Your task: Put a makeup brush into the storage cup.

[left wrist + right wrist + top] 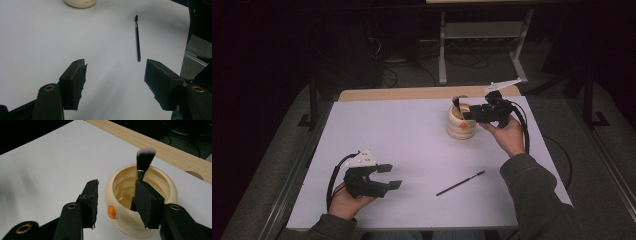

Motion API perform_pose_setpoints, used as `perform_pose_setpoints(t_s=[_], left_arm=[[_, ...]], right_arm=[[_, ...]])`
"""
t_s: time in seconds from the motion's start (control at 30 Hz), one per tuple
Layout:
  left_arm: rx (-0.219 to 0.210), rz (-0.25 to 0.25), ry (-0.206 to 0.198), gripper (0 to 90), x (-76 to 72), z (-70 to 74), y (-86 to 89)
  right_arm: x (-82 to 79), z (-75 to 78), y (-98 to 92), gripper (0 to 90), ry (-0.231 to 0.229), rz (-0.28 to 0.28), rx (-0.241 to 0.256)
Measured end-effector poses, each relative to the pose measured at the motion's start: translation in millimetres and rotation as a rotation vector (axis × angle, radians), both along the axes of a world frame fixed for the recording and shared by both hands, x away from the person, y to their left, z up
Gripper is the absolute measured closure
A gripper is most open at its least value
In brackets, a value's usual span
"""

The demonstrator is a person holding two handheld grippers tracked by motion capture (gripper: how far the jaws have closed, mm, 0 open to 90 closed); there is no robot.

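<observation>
While your table (412, 150) spreads white under both hands, with a bare wooden strip (412, 93) along its far edge, the cream jar (460, 122) stands on the far right part of it, just in front of your right hand. Your right gripper (469, 114) hangs at the jar's rim with its jaws apart; in the right gripper view one jaw sits outside the jar's wall by an orange spot (111, 212), and the other is over the opening. A makeup brush (144, 162) stands upright inside the jar, bristles up, its handle passing behind that jaw; whether the pad touches it, you cannot tell from here. Your left gripper (390, 176) rests low at the near left, jaws wide apart and holding nothing. A thin black brush (460, 183) lies flat on the table between your two hands, well apart from the jar.
</observation>
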State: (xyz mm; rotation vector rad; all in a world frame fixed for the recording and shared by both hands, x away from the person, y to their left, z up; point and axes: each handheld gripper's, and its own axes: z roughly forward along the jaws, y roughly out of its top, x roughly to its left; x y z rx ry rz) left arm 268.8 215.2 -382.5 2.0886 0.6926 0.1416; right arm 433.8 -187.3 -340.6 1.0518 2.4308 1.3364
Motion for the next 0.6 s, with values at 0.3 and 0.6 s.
perform_pose_setpoints(t_s=[0.3, 0.6], left_arm=[[-0.004, 0.005, 0.007, 32.6, 0.6, -0.5, 0.2], [-0.003, 0.006, 0.009, 32.2, 1.0, 0.1, 0.3]], right_arm=[[-10.4, -3.2, -6.1, 47.7, -0.002, 0.005, 0.015], [-16.8, -6.2, -12.1, 42.1, 0.015, -0.005, 0.036]])
